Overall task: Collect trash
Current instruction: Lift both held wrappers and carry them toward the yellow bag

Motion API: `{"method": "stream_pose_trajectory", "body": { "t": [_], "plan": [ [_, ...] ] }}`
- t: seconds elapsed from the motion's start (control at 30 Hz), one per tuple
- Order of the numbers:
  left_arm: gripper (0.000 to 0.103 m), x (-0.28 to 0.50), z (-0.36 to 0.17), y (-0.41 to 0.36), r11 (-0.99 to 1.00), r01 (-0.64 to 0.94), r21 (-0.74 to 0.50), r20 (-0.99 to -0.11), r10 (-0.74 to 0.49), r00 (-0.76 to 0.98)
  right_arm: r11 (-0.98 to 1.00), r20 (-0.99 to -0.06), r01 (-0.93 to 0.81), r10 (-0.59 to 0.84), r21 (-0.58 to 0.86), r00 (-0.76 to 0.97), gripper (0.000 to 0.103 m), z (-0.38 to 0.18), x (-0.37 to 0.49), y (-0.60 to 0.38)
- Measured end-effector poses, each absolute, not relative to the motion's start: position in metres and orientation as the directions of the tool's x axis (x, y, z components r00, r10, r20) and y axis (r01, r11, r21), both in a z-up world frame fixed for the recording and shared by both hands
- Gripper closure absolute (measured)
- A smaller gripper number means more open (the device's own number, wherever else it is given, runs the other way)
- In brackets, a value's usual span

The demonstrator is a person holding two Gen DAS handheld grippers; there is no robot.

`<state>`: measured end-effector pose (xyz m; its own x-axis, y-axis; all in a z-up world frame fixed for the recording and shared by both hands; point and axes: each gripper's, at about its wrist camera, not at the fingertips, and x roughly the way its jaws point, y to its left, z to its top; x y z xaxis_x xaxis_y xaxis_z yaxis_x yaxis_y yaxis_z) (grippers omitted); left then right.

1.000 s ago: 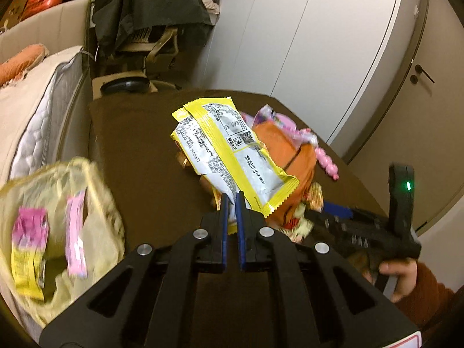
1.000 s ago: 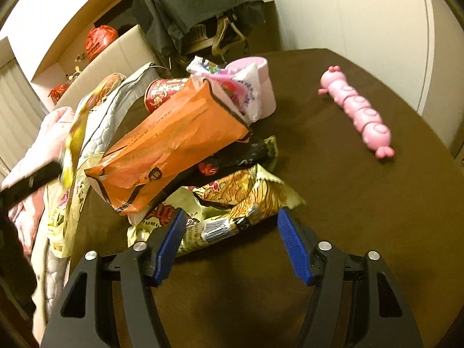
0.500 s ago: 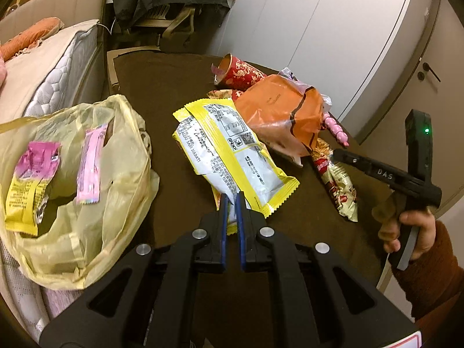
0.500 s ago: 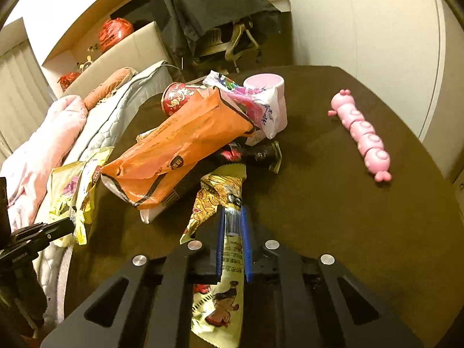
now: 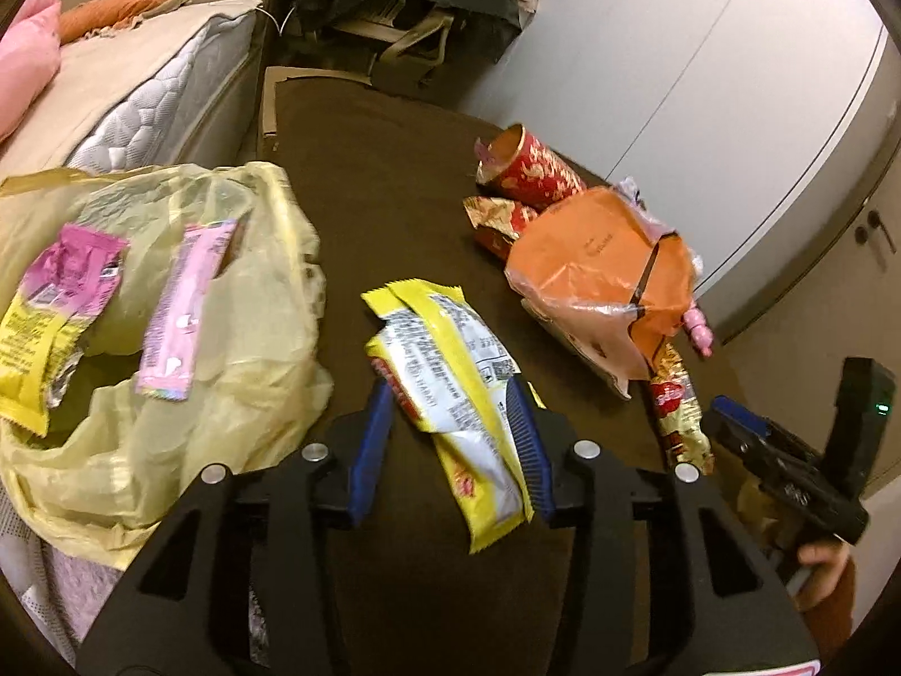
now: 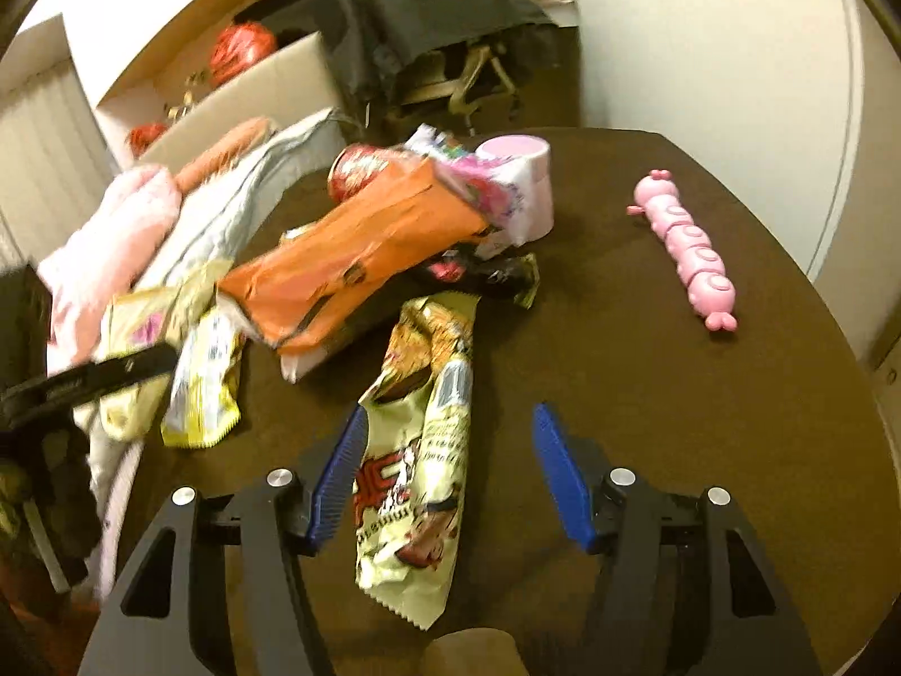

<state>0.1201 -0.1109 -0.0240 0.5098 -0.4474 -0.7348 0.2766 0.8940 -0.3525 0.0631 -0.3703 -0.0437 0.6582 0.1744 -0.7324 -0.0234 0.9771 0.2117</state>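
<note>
Trash is sitting between both tongs: a yellow-and-white foil snack wrapper (image 5: 450, 394) between the opening left tongs (image 5: 450, 445), a pale-green printed snack packet (image 6: 416, 450) between the opening right tongs (image 6: 450, 467), neither pinched. Releases should ideally happen over the translucent yellow plastic bag (image 5: 264, 338), left of the left tongs, already holding two pinkish wrappers. Beyond, on the brown tabletop (image 6: 676, 422), one orange bag (image 5: 597, 276) and one red tube (image 5: 529, 169) are waiting.
</note>
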Motion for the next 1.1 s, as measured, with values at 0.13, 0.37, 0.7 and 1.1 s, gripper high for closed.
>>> {"method": "stream_pose_trajectory", "body": {
  "t": [0.13,0.37,0.7,1.1],
  "plan": [
    [0.063,0.126,-0.032,-0.128,0.916,0.255,-0.311,-0.761,-0.401,0.51,0.983,-0.748,-0.011,0.145,0.181,0.648,0.046,-0.049,0.071,-0.363],
    [0.094,0.122,-0.027,-0.13,0.91,0.273,-0.313,-0.759,-0.412,0.505,0.971,-0.776,-0.085,0.23,0.223,0.587,0.085,-0.056,0.083,-0.351],
    [0.096,0.093,-0.006,-0.096,0.923,0.219,-0.316,-0.729,-0.384,0.566,0.979,-0.741,-0.108,0.202,0.174,0.641,0.086,-0.026,0.062,-0.35],
    [0.096,0.073,0.043,-0.033,0.913,0.188,-0.362,-0.631,-0.388,0.672,0.986,-0.657,-0.119,0.166,0.117,0.735,0.086,0.047,0.062,-0.325]
  ]
}}
